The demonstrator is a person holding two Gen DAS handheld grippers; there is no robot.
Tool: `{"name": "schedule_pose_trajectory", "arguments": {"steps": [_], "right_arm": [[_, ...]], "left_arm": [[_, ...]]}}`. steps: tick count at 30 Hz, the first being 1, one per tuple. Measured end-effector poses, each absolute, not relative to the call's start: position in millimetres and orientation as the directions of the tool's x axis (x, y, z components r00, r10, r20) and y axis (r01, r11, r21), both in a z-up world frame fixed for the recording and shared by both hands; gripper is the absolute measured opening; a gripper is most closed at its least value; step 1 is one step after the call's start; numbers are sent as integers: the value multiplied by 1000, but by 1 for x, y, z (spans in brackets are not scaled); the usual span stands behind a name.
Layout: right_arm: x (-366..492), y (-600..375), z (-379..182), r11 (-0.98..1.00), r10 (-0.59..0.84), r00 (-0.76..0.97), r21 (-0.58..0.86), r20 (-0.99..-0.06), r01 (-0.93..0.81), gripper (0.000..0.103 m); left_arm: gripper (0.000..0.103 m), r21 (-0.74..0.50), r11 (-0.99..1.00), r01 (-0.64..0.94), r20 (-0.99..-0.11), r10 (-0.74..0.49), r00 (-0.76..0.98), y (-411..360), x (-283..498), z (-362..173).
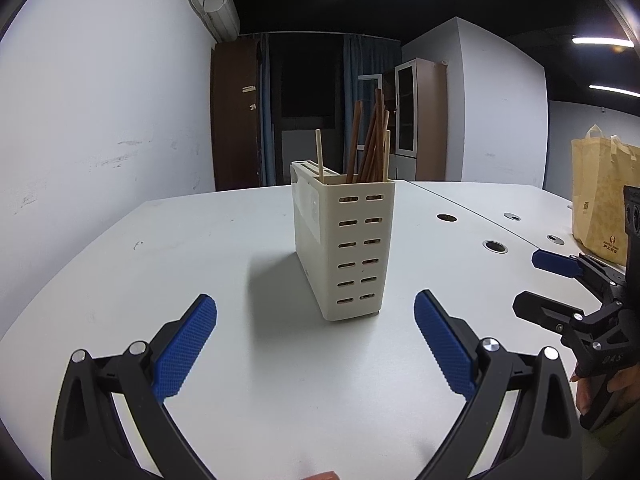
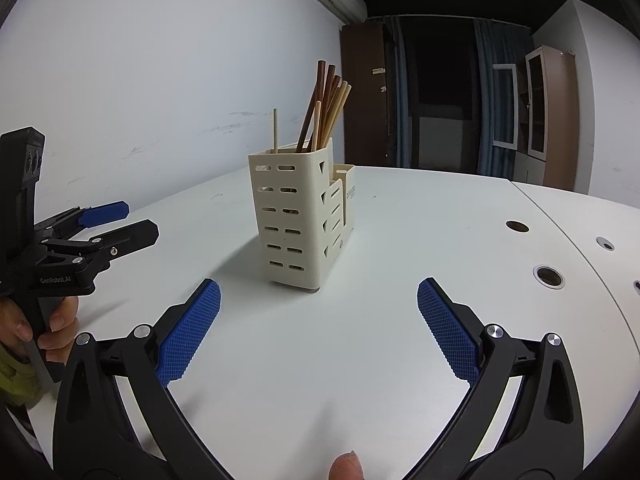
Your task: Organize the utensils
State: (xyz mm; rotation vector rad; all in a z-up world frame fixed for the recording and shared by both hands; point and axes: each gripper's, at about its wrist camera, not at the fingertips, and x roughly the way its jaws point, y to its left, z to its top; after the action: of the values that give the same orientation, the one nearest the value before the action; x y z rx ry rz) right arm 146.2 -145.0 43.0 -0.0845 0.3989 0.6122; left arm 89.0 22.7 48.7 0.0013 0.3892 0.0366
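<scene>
A holder stands on the table, ahead of both open claws, left and right. Chopsticks stand in it. A bag sits far right of the left claw.

One holder stands on one table. One pale stick stands apart; the bunched chopsticks overlap, uncountable. One bag.

Chopsticks upright in holder
</scene>
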Motion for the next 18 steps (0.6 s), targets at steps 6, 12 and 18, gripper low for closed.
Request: {"name": "schedule_pose_trajectory", "arguments": {"steps": [6,12,18], "right_arm": [[146,-144,42,815,544,741,39,-393,-578,95],[146,-144,41,815,544,737,41,-401,-578,95],[146,-144,40,812,546,733,40,-406,-582,95]], "left_arm": [[97,0,1000,-27,-382,25,924,22,90,48],[97,10,1000,-22,-383,24,924,19,90,48],[97,15,1000,-27,-368,31,929,18,89,47]]}}
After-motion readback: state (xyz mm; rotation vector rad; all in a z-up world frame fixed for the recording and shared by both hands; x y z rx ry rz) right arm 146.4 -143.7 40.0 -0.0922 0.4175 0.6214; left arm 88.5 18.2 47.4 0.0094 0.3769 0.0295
